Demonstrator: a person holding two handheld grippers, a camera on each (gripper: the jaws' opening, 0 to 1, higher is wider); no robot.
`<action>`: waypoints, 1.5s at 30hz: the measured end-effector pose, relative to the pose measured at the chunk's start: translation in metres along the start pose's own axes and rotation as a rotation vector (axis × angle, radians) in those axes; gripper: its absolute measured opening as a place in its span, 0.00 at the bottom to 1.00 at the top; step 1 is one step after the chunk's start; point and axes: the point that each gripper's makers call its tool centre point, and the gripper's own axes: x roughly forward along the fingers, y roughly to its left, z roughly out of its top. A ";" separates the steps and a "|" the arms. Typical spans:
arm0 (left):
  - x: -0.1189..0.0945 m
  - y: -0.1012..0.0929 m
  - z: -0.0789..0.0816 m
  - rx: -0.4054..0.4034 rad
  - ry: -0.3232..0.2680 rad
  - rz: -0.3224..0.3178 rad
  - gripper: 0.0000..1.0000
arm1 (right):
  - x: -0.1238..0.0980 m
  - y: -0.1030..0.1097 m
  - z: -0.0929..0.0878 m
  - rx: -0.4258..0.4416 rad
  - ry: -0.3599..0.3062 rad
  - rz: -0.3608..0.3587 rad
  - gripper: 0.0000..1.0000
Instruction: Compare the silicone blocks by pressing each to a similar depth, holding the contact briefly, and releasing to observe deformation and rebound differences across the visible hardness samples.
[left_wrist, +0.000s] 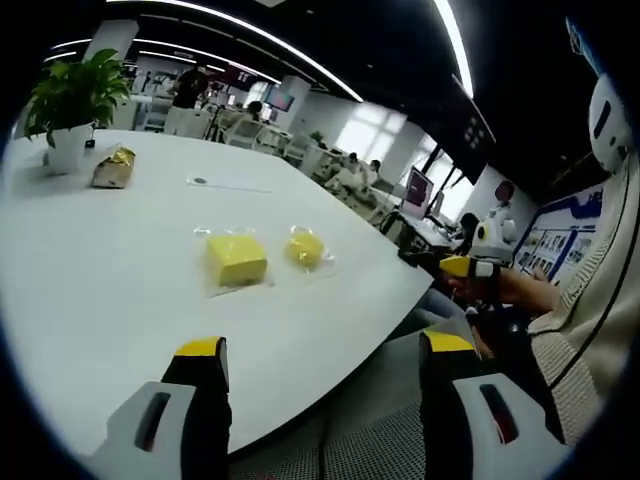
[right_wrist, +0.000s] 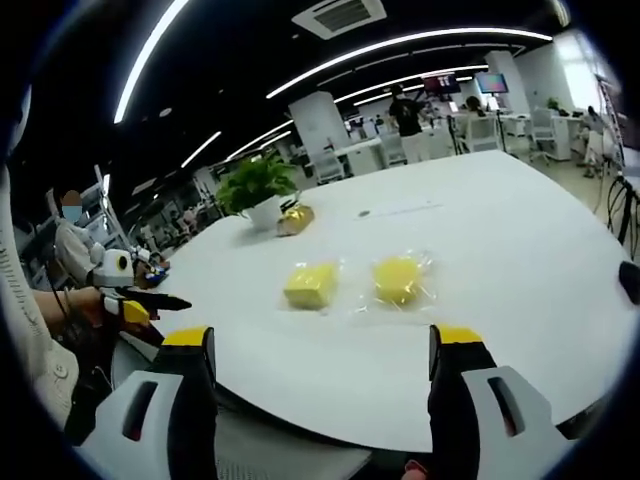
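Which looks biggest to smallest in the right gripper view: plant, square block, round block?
1. Plant, though it is farther away.
2. Square block and round block: look alike, so no ranking.

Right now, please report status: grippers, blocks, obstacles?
Left gripper and right gripper open, off the table. Square block and round block bagged, untouched. Nothing in between.

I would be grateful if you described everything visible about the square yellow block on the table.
The square yellow block is a thick, flat-topped slab with soft-looking, matte faces, sealed in a clear plastic bag whose edges spread around it. It lies flat on the white table, near the curved edge, beside a rounder yellow block in its own bag. The two are apart. Nothing presses it; neither hand-held gripper touches it.
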 end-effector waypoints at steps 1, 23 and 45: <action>0.003 0.005 0.004 -0.009 0.007 0.000 0.75 | 0.001 -0.002 -0.001 0.005 0.006 -0.001 0.82; 0.113 0.115 0.071 -0.169 -0.009 0.029 0.59 | 0.021 -0.034 -0.017 0.062 0.105 -0.021 0.78; 0.199 0.188 0.082 -0.602 -0.110 -0.036 0.21 | 0.024 -0.045 -0.024 0.117 0.165 -0.079 0.76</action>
